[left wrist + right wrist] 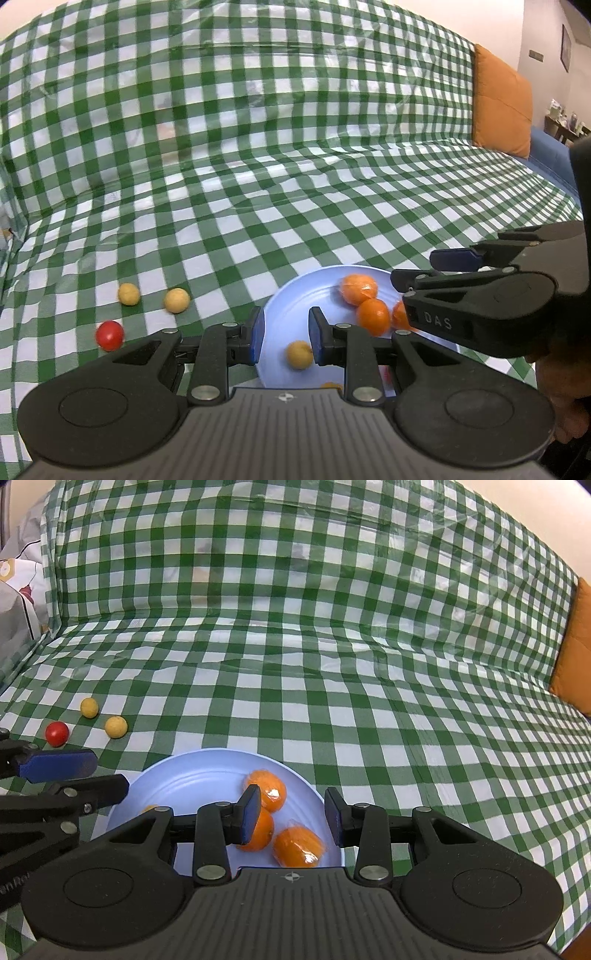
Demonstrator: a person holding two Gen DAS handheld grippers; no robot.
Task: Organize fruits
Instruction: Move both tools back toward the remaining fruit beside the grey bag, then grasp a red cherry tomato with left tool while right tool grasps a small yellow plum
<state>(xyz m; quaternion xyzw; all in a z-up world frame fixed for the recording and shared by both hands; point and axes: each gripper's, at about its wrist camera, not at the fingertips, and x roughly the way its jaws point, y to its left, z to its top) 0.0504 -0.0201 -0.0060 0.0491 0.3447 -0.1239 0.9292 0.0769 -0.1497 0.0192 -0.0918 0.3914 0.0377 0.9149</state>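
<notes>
A light blue plate (pixel 288 295) (pixel 192 775) lies on the green checked cloth. It holds three oranges (pixel 373 316) (pixel 271 788) and a small yellow fruit (pixel 300 354). My left gripper (pixel 283 334) is open over the plate's left part, with nothing between its pads. My right gripper (pixel 291 814) is open over the plate's right part, above the oranges; it shows from the side in the left wrist view (pixel 424 269). On the cloth left of the plate lie two yellow fruits (pixel 177 300) (pixel 116 726) and a red tomato (pixel 109 335) (pixel 57 733).
The checked cloth (pixel 295 166) covers a sofa seat and backrest. An orange cushion (pixel 502 107) (pixel 576 646) stands at the right end. A patterned pillow (pixel 18 602) sits at the far left. A shelf with items (pixel 565 122) stands beyond the sofa.
</notes>
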